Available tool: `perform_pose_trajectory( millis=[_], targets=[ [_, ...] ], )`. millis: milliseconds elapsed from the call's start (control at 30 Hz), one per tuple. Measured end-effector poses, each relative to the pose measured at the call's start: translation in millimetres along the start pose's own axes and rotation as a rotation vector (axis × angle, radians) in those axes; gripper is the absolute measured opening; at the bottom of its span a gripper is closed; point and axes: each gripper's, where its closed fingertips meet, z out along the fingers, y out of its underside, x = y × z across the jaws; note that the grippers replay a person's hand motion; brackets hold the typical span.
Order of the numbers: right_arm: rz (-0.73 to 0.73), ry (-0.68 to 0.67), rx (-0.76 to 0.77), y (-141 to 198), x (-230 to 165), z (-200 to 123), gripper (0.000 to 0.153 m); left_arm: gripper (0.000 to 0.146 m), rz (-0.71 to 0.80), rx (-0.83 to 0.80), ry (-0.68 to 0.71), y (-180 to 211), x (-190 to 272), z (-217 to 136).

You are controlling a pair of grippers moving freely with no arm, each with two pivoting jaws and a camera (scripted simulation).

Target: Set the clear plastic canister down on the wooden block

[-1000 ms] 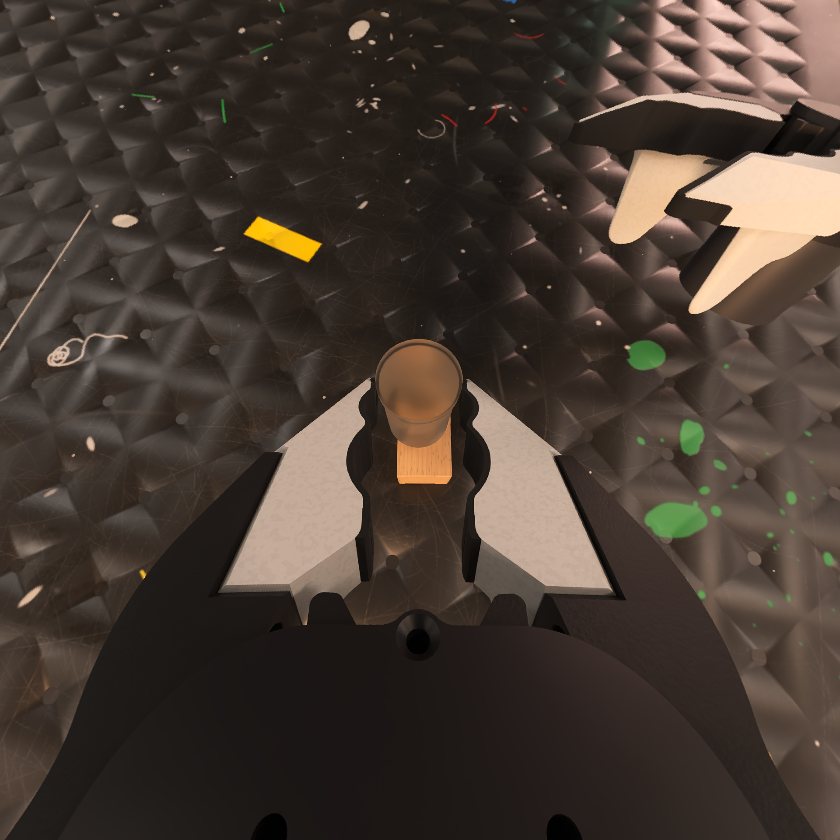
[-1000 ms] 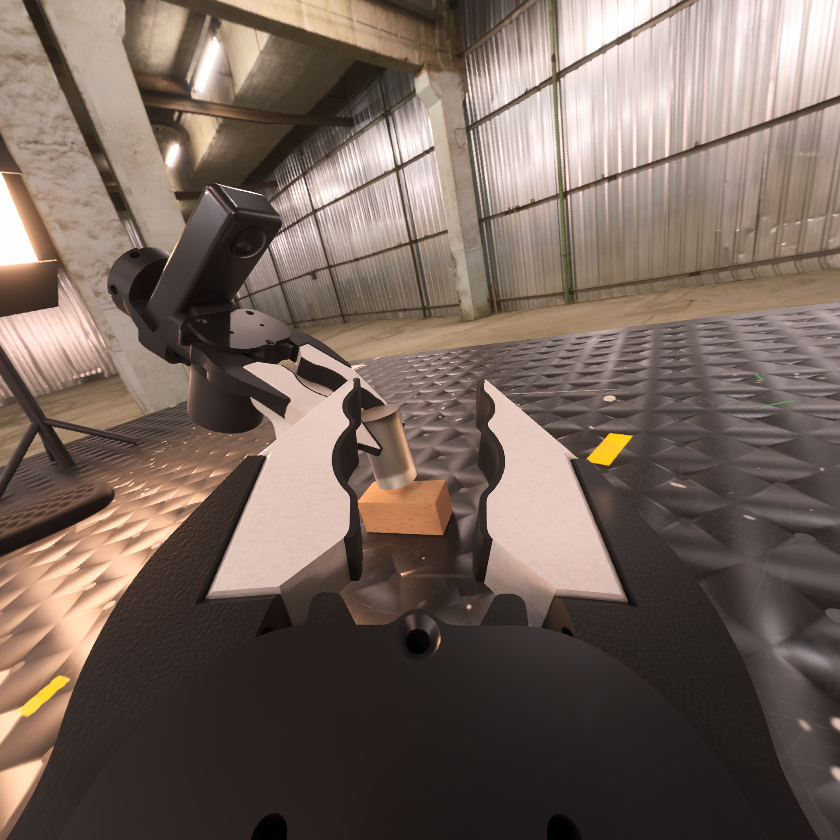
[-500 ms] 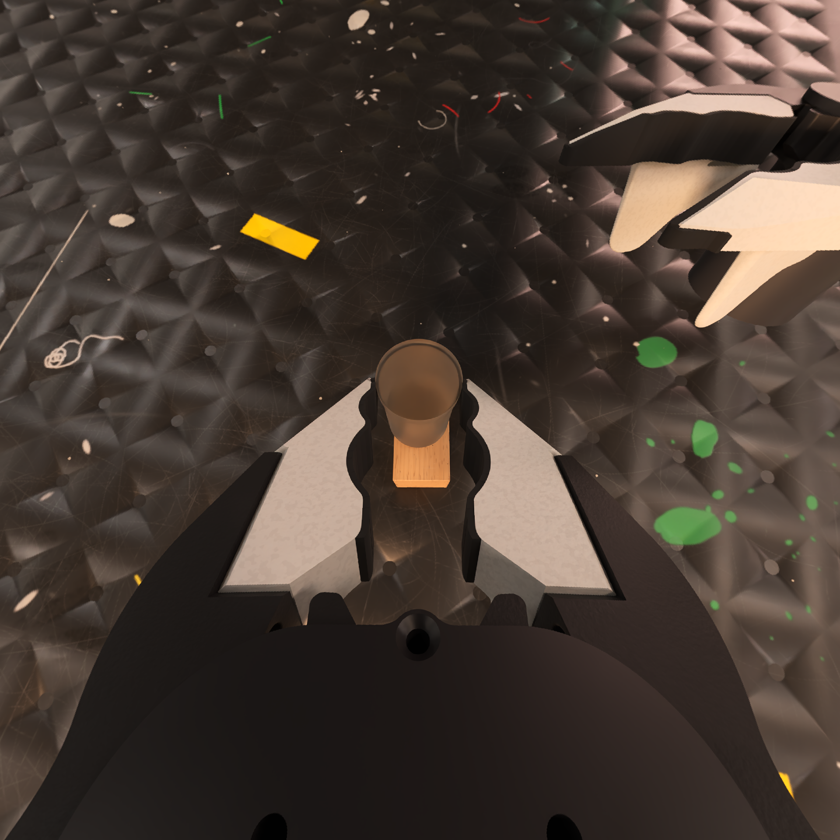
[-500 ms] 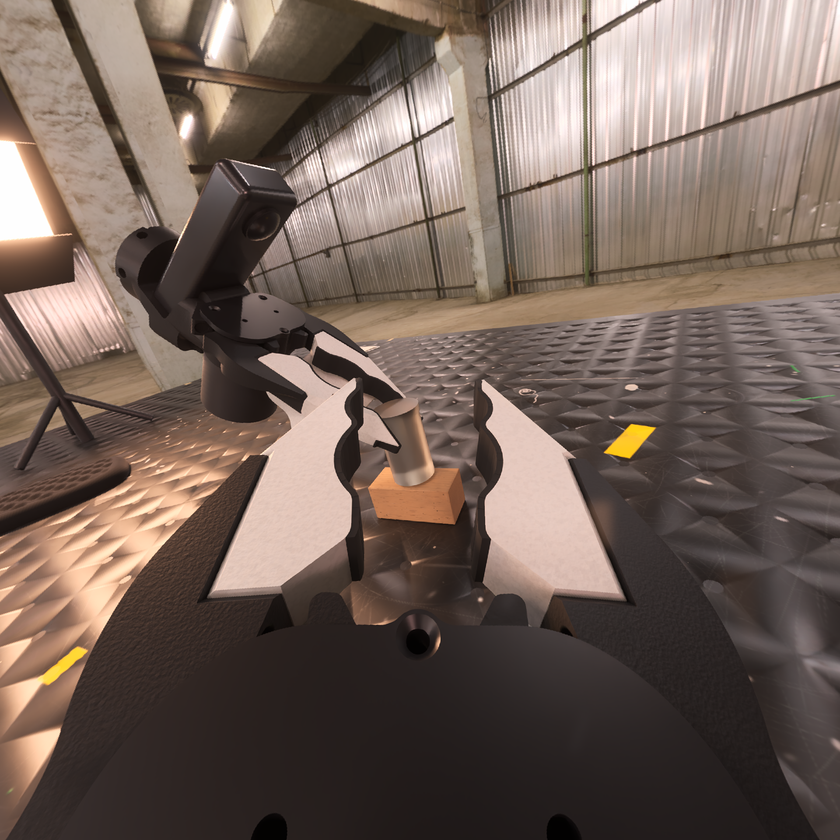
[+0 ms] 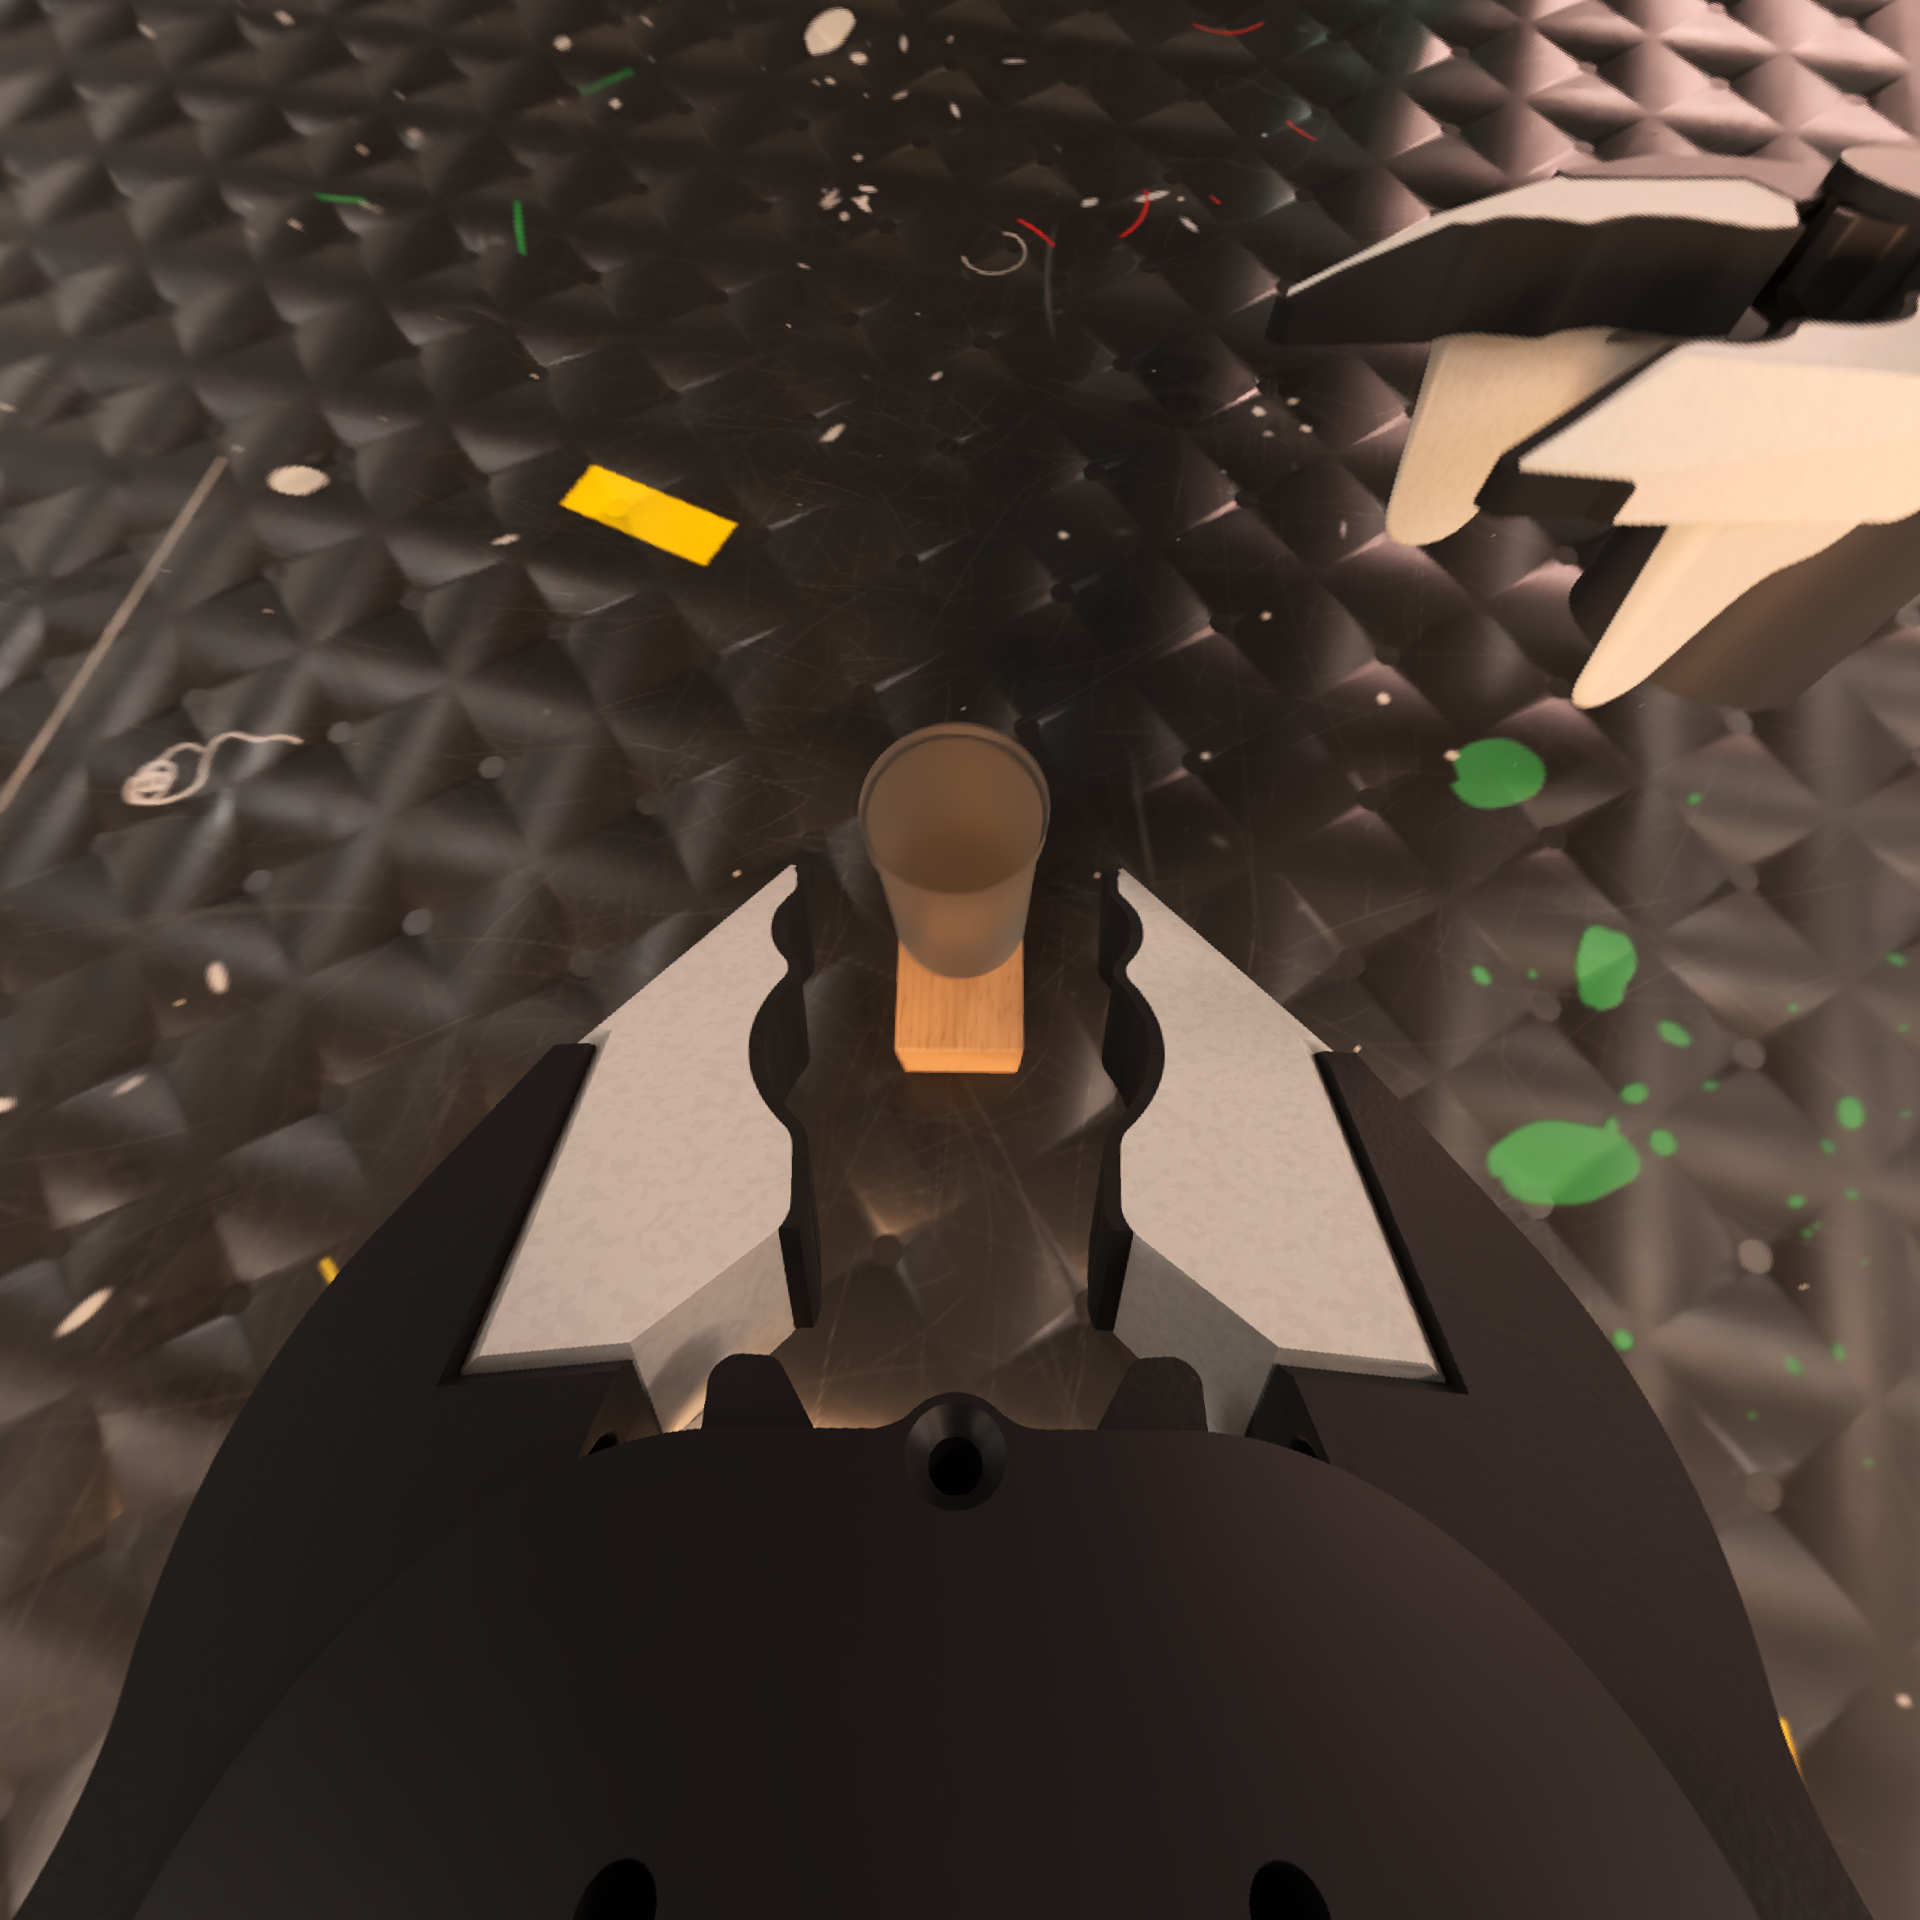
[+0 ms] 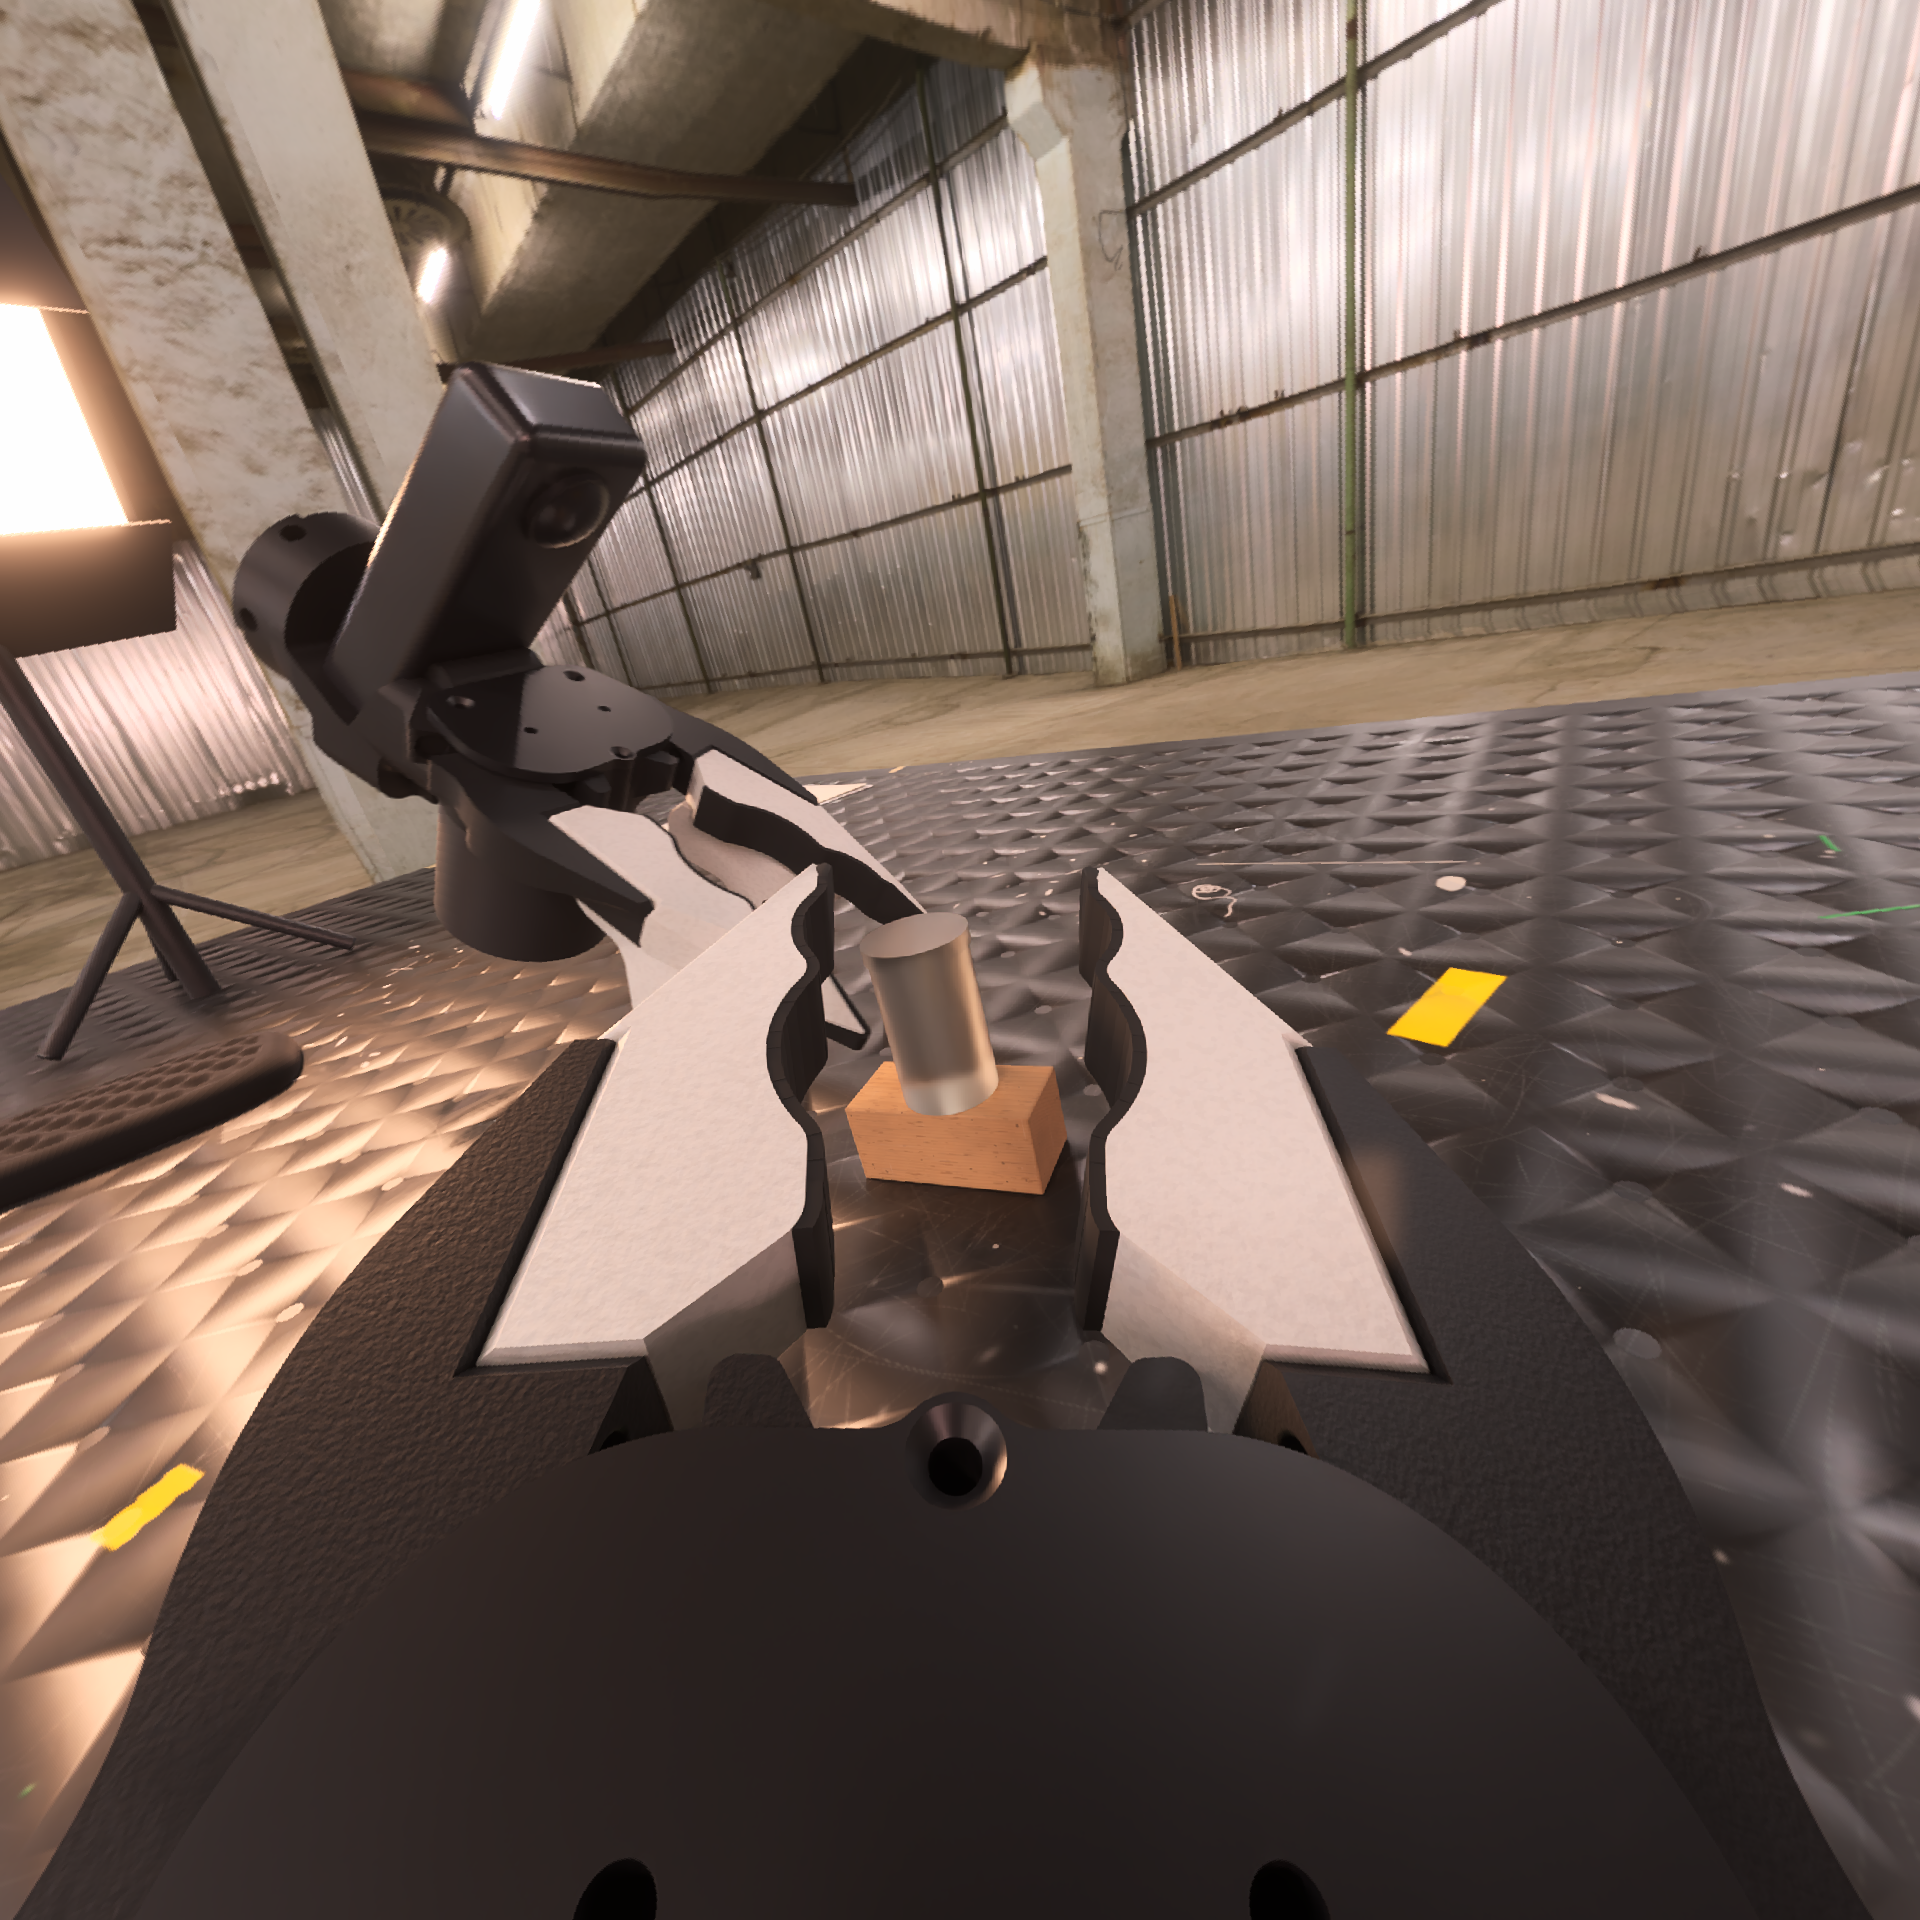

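The clear plastic canister (image 5: 954,847) stands on the far end of the wooden block (image 5: 958,1013) on the dark embossed metal surface. My left gripper (image 5: 956,883) is open, with a finger on each side of the canister and a gap on both sides. The right wrist view shows the canister (image 6: 930,1013) on top of the block (image 6: 956,1138), leaning slightly left, with the left gripper's fingers (image 6: 894,904) just beside it. My right gripper (image 6: 956,878) is open and empty, short of the block. It also shows in the left wrist view (image 5: 1507,597), up at the right.
A yellow tape strip (image 5: 649,514) lies to the far left on the surface, and green paint splashes (image 5: 1558,1158) to the right. A lamp stand (image 6: 125,935) with a heavy base stands at the left edge. Corrugated metal walls lie beyond.
My left gripper has opened and let go of the canister, which now rests on the block. My right gripper has shifted slightly and stays open.
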Motion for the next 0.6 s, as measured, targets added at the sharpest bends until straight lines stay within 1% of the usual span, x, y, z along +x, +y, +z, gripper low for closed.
perform_pose_trajectory(
  millis=[67, 167, 267, 333, 400, 500, 533, 600],
  targets=[
    [-0.006, -0.001, 0.003, 0, 0, -1, 0.048, 0.06, 0.038, 0.027, -0.041, 4, -5, -8],
    [-0.023, -0.002, 0.0, 0, -1, -1, 0.048, 0.068, 0.173, 0.088, -0.117, 12, -15, -19],
    [-0.069, -0.013, -0.019, 2, -5, 0, 0.05, 0.076, 0.406, 0.152, -0.204, 18, -28, -25],
    [-0.136, -0.021, -0.036, 4, -8, 0, 0.054, 0.078, 0.619, 0.197, -0.272, 16, -34, -26],
    [-0.25, 0.002, -0.076, 8, -10, 1, 0.056, 0.078, 0.839, 0.256, -0.328, 11, -37, -24],
    [-0.523, 0.066, -0.193, 21, -9, 7, 0.063, 0.078, 1.091, 0.362, -0.333, 5, -35, -14],
    [-0.64, 0.098, -0.24, 26, -7, 9, 0.067, 0.079, 1.151, 0.392, -0.331, 3, -34, -10],
    [-0.874, 0.149, -0.316, 36, -7, 15, 0.072, 0.079, 1.212, 0.469, -0.299, 0, -29, -7]
  ],
)
